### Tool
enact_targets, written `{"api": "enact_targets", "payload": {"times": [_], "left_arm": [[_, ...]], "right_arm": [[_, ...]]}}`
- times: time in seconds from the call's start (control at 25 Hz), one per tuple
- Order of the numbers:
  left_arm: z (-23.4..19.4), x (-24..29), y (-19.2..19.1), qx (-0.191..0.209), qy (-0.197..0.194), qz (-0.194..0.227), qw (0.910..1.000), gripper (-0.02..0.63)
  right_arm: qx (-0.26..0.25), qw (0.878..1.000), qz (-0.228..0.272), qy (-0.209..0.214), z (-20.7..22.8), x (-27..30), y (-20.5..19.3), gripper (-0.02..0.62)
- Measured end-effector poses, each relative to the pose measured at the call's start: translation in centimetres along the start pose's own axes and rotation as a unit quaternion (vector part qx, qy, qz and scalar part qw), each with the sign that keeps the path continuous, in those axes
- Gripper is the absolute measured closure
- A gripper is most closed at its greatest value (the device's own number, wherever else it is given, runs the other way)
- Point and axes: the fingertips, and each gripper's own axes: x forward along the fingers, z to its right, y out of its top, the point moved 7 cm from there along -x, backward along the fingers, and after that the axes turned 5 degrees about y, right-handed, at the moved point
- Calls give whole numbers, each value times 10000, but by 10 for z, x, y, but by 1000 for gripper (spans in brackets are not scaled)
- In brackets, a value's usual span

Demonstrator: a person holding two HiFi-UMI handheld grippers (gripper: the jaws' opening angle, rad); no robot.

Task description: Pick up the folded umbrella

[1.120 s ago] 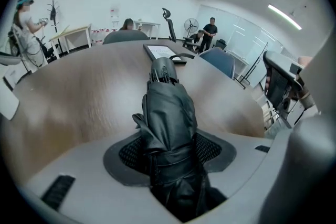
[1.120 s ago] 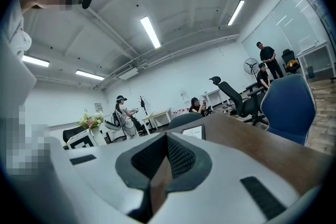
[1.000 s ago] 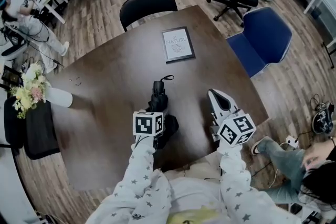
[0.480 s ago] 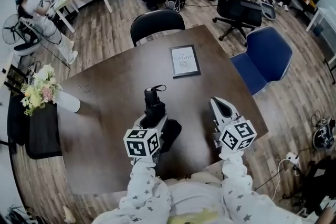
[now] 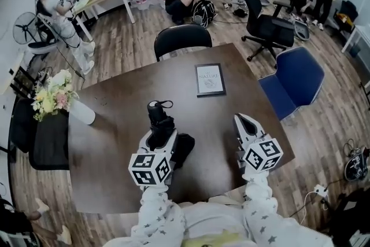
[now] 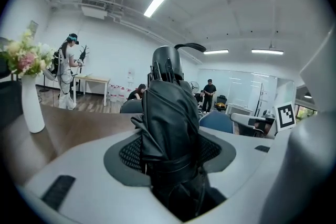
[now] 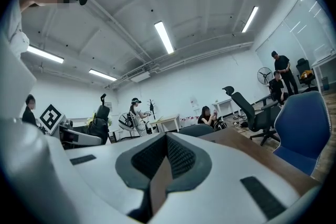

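Note:
The folded umbrella (image 5: 157, 120) is black, with a wrist loop at its far end. It is off the dark wooden table (image 5: 115, 101) and slants upward, away from me. My left gripper (image 5: 163, 136) is shut on its middle. In the left gripper view the umbrella (image 6: 168, 118) fills the gap between the jaws and rises against the ceiling. My right gripper (image 5: 243, 121) hovers over the table's right front part, apart from the umbrella. Its jaws (image 7: 167, 140) are shut with nothing between them.
A framed print (image 5: 210, 79) lies flat beyond the umbrella. A white vase of flowers (image 5: 58, 98) stands at the table's left edge. A black chair (image 5: 182, 39) is at the far side, a blue chair (image 5: 298, 78) at the right. Several people are in the background.
My left gripper has risen and tipped up with the umbrella, lifting it off the table. The right gripper has risen only slightly.

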Motion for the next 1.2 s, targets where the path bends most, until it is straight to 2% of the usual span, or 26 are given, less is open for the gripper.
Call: {"api": "enact_targets", "payload": {"times": [0.52, 0.96, 1.2], "left_arm": [[-11, -37, 35, 119, 498, 877, 9948, 353], [-21, -56, 49, 71, 733, 1298, 9888, 353], [-25, -59, 50, 99, 803, 1350, 9875, 353]], "right_arm": [[-214, 9993, 296, 68, 1, 0, 23, 574], [-389, 9984, 403, 87, 2, 0, 38, 574], [-545, 9977, 392, 85, 0, 1, 41, 574]]}}
